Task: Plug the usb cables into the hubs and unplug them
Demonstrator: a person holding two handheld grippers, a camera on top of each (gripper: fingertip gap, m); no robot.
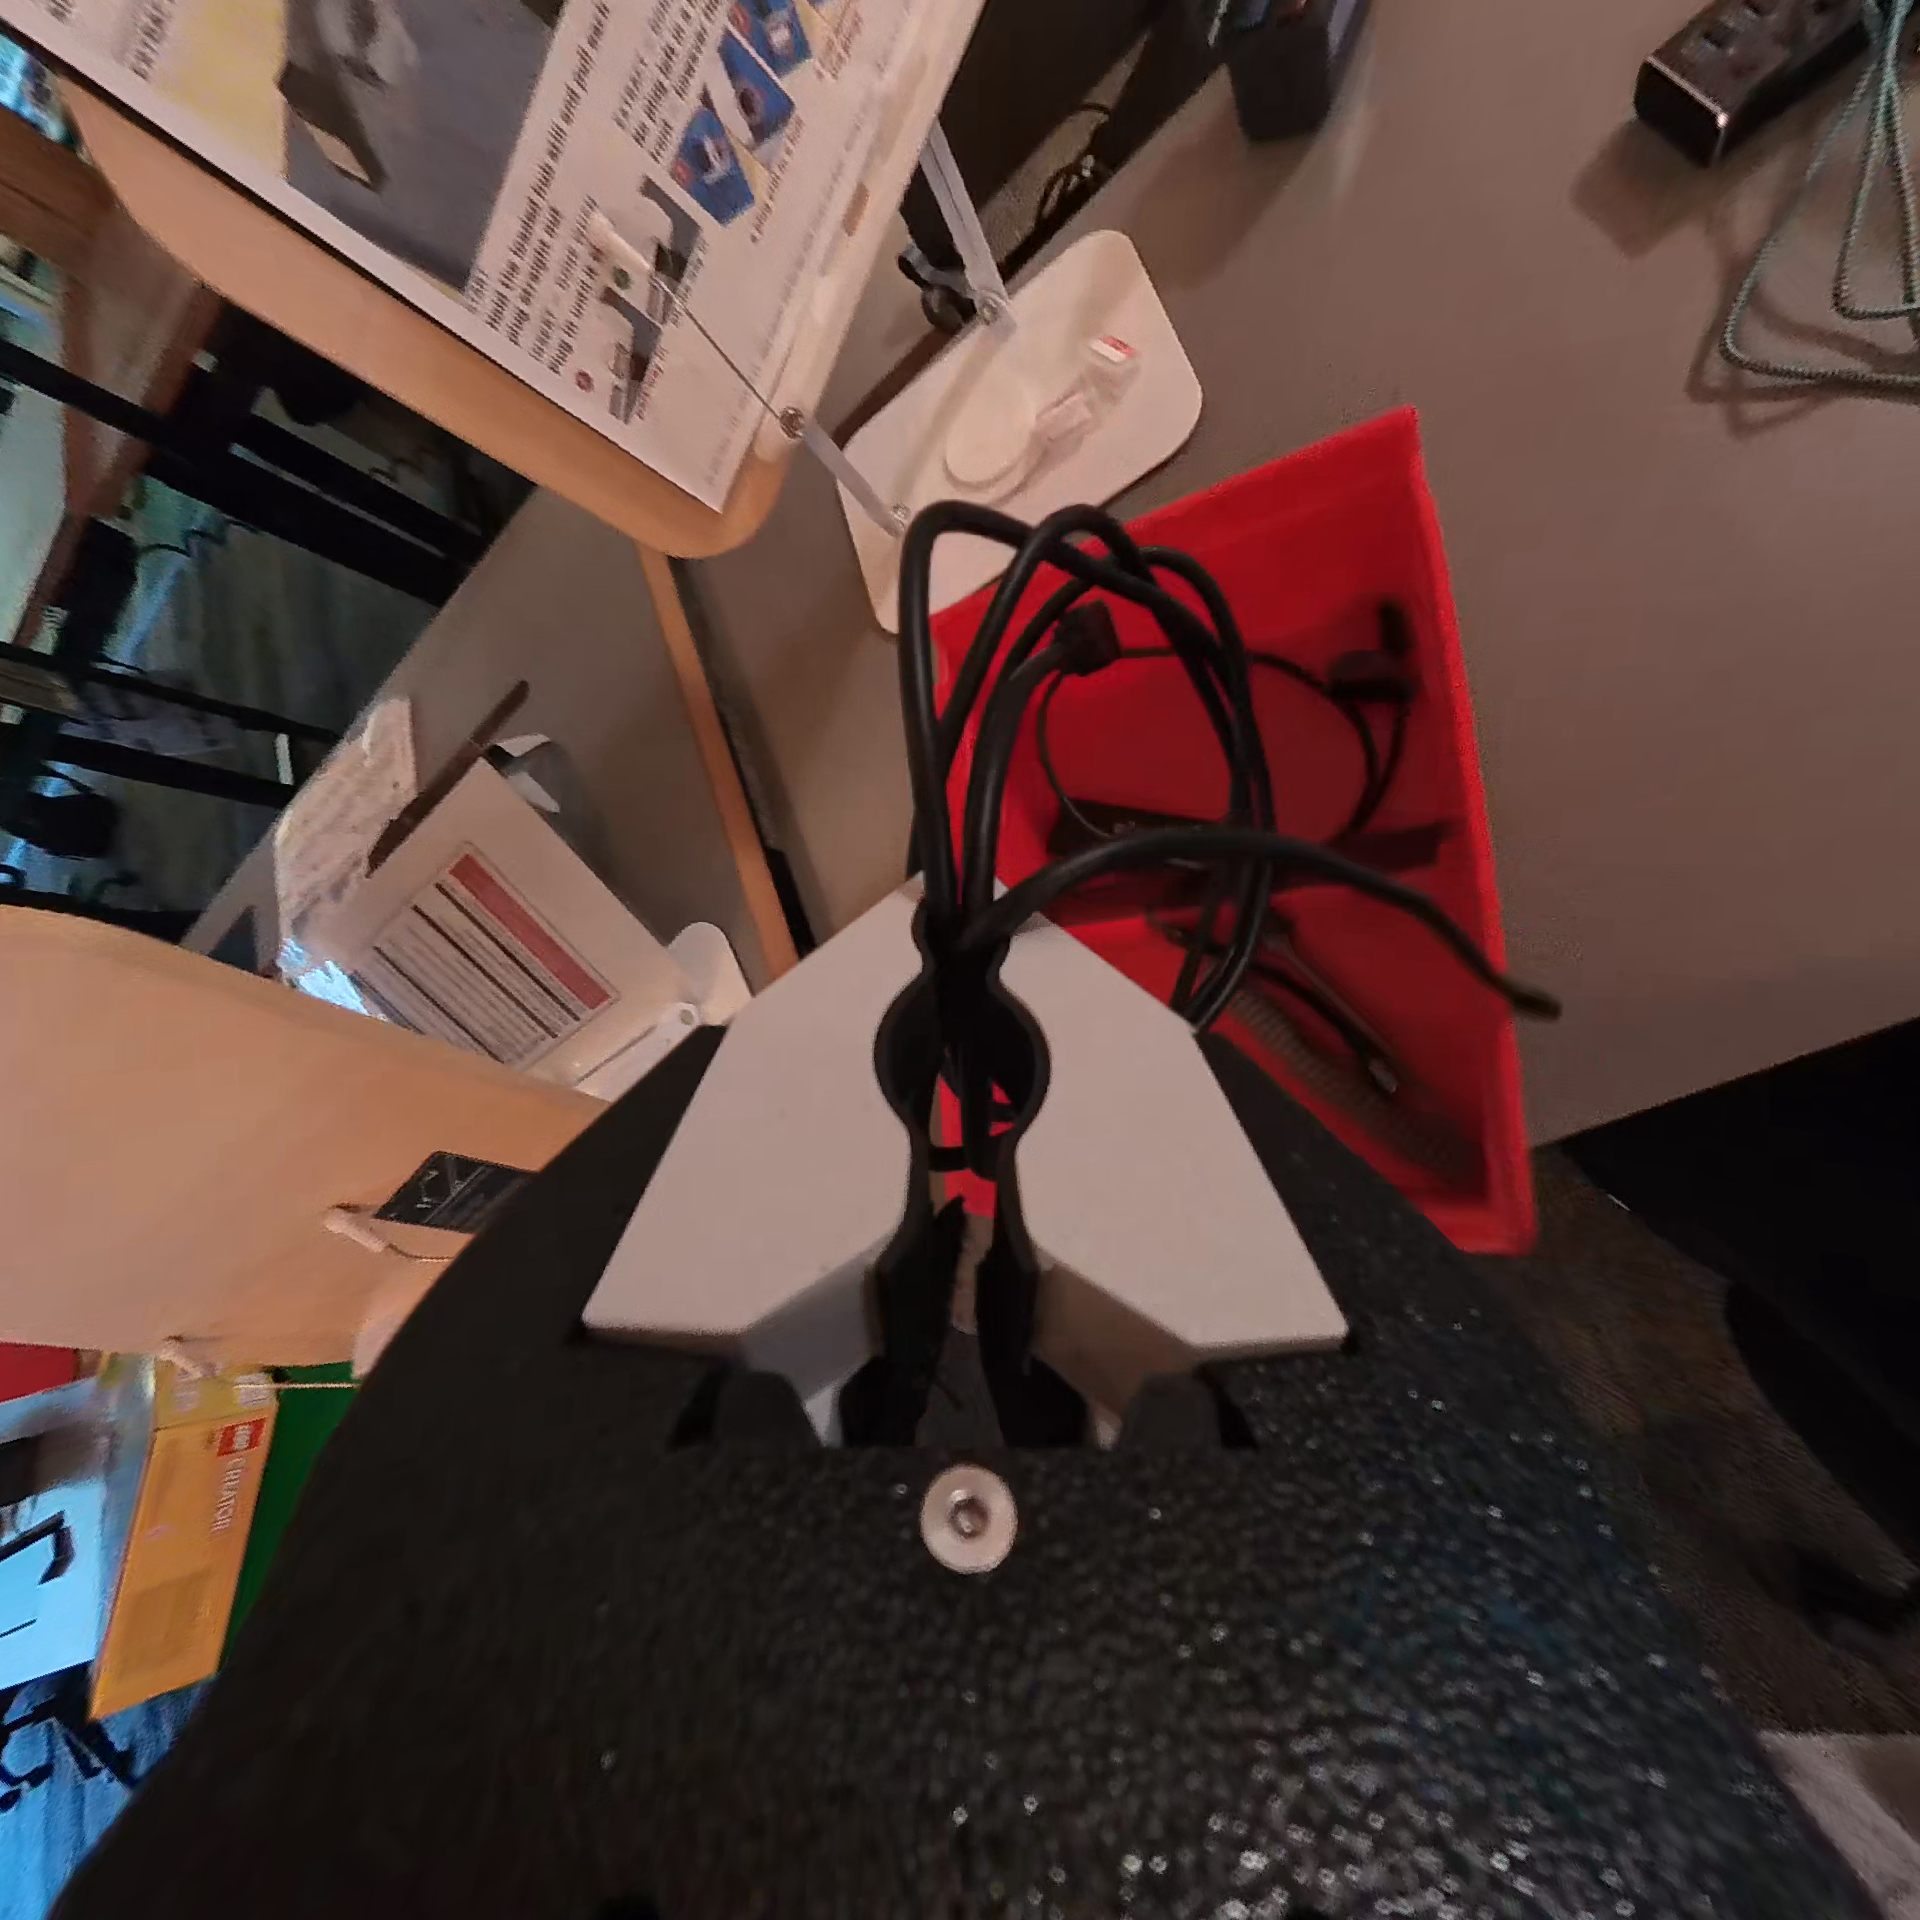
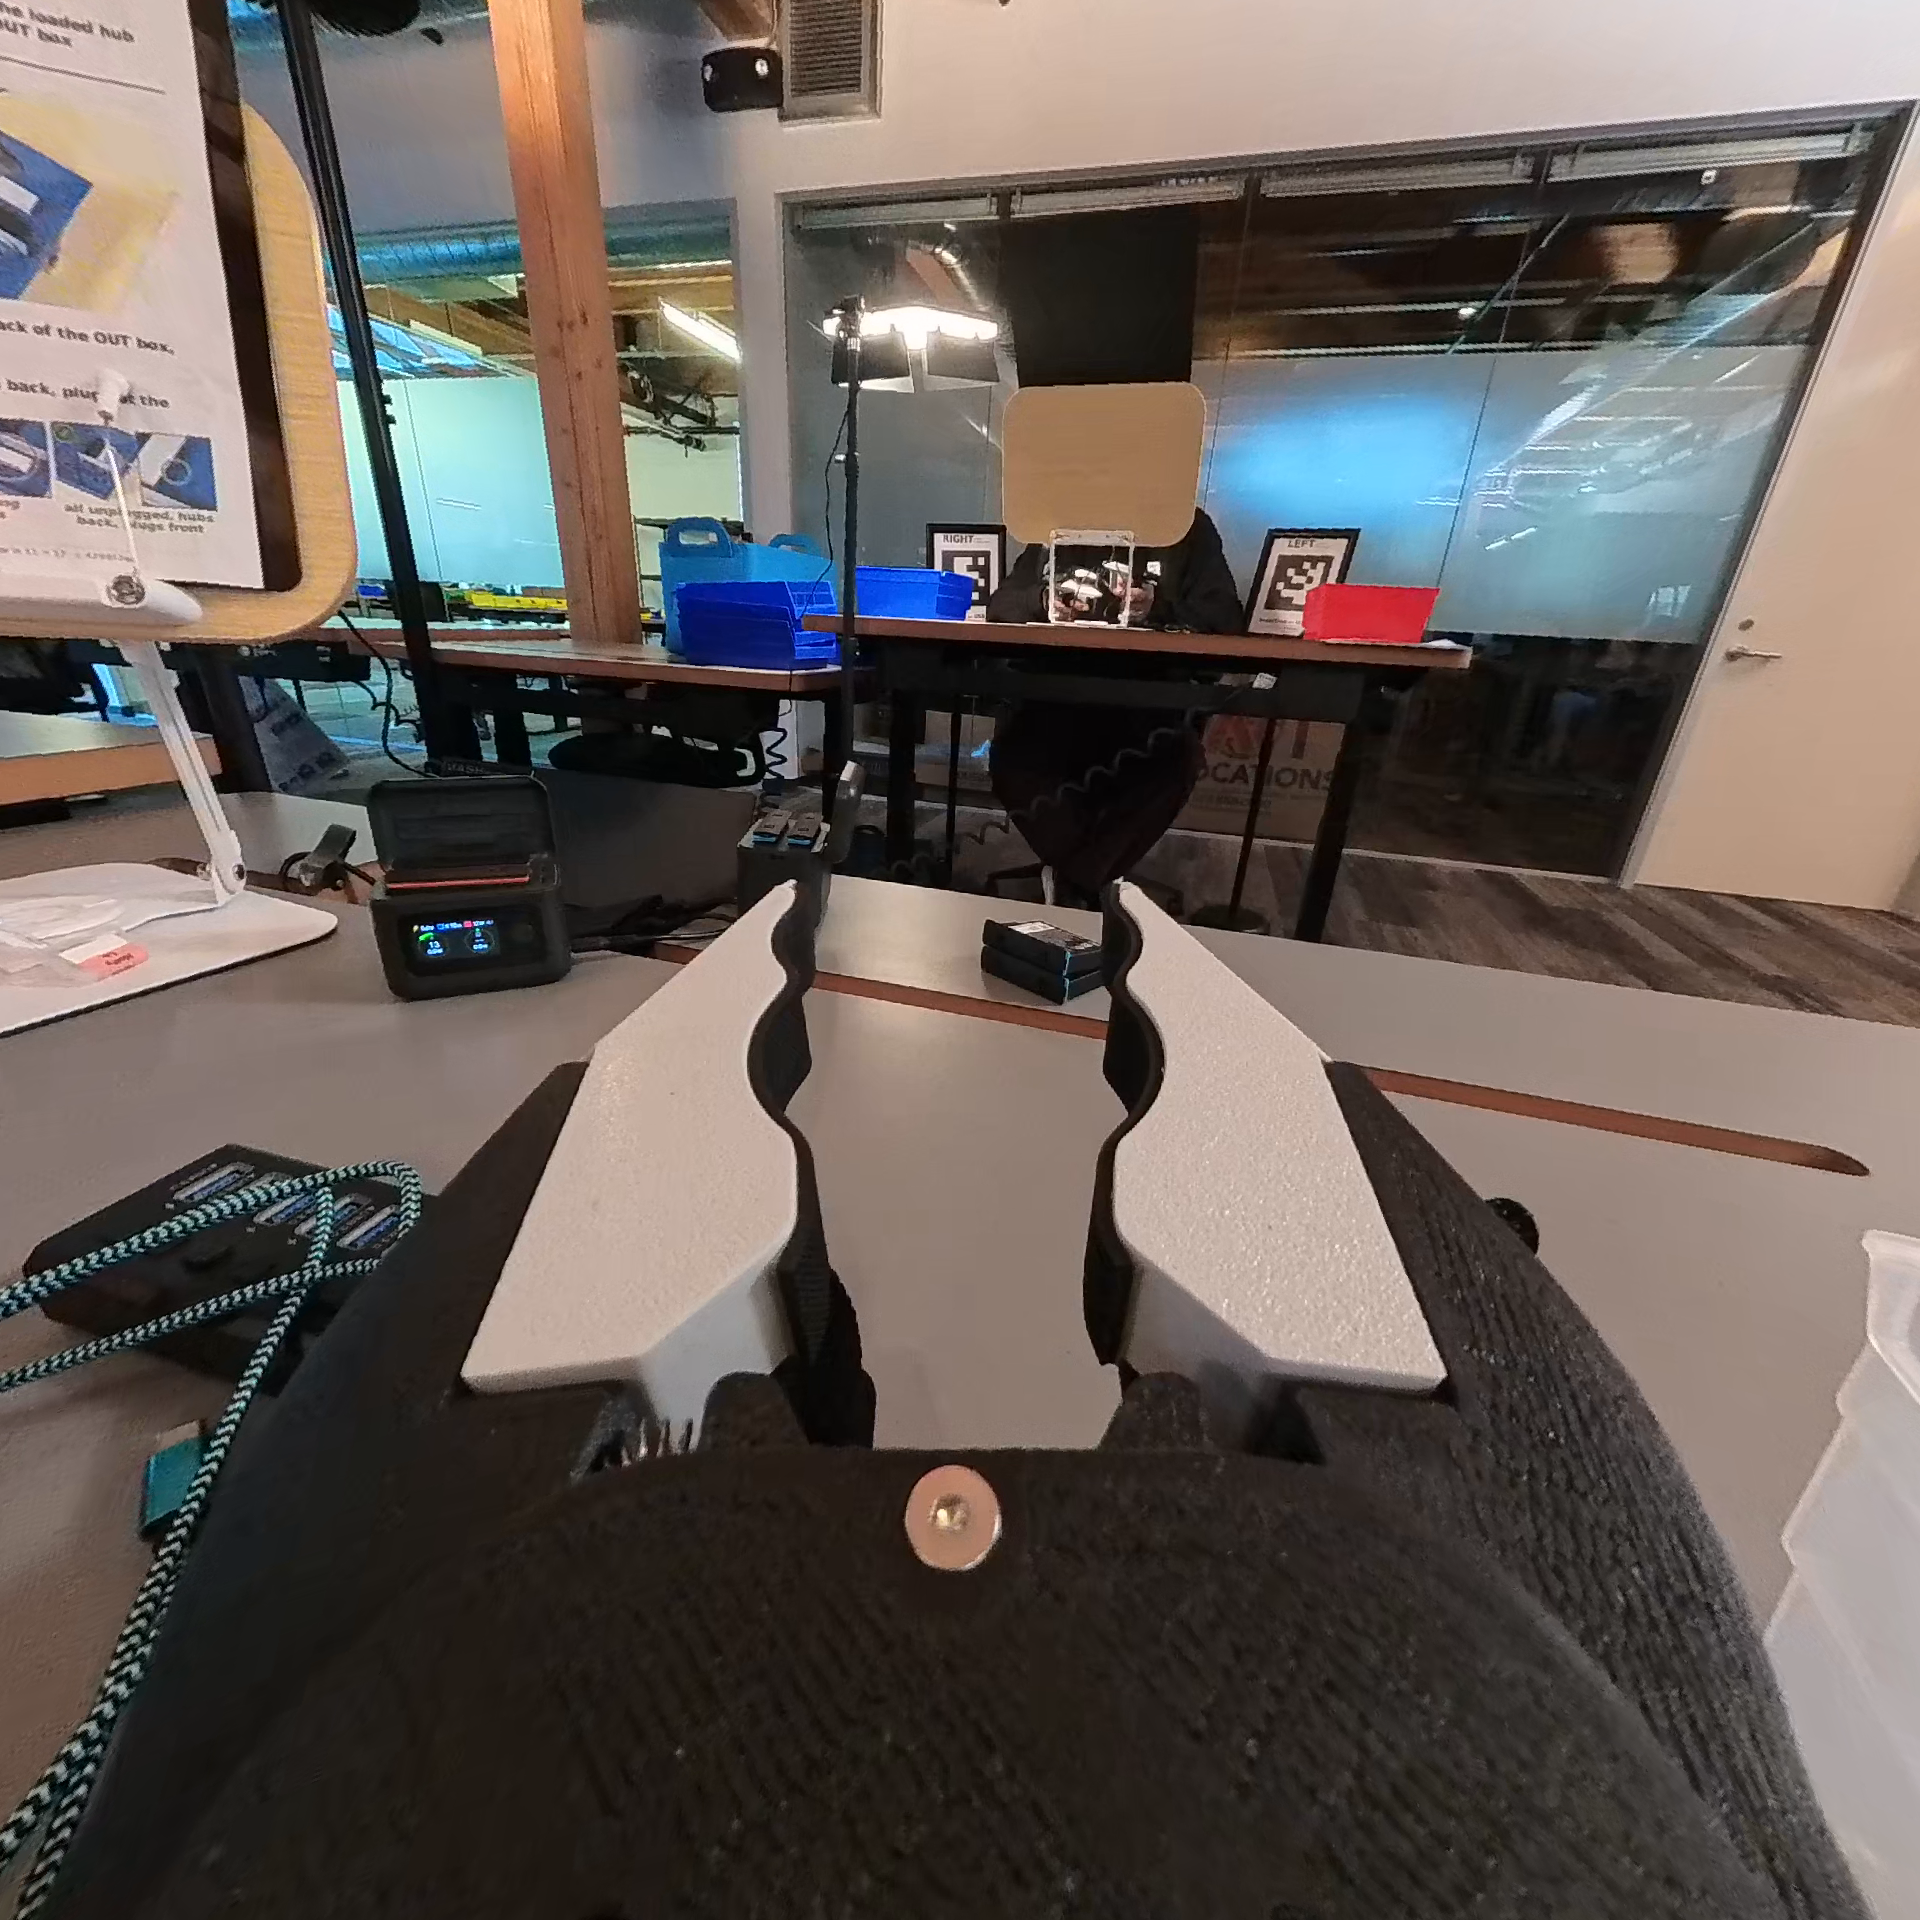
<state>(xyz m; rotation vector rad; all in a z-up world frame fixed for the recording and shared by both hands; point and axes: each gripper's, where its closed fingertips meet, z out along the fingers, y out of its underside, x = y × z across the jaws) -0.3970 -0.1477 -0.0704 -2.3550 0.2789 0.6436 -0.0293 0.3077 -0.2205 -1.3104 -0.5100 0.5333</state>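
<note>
My left gripper (image 1: 961, 935) is shut on a bundle of black USB cables (image 1: 1081, 727) and holds it up over a red bin (image 1: 1351, 520). More black cables and a dark hub (image 1: 1247, 821) lie inside that bin. A black hub (image 1: 1745, 78) with a teal braided cable (image 1: 1860, 260) lies at the far right of the grey table. My right gripper (image 2: 956, 904) is open and empty above the table. In the right wrist view a black hub (image 2: 223, 1247) sits at the lower left with the teal braided cable (image 2: 197, 1371) draped over it.
A white stand base (image 1: 1049, 416) holds an instruction board (image 1: 499, 208) behind the bin. A small black device with a screen (image 2: 468, 894) and stacked dark blocks (image 2: 1039, 951) sit farther back. A clear plastic container (image 2: 1860, 1610) stands at the right edge. A person sits at a far table. The tips of one gripper are about 60 cm away from the tips of the other. My right tips are roughly 15 cm from the black hub (image 2: 223, 1247).
</note>
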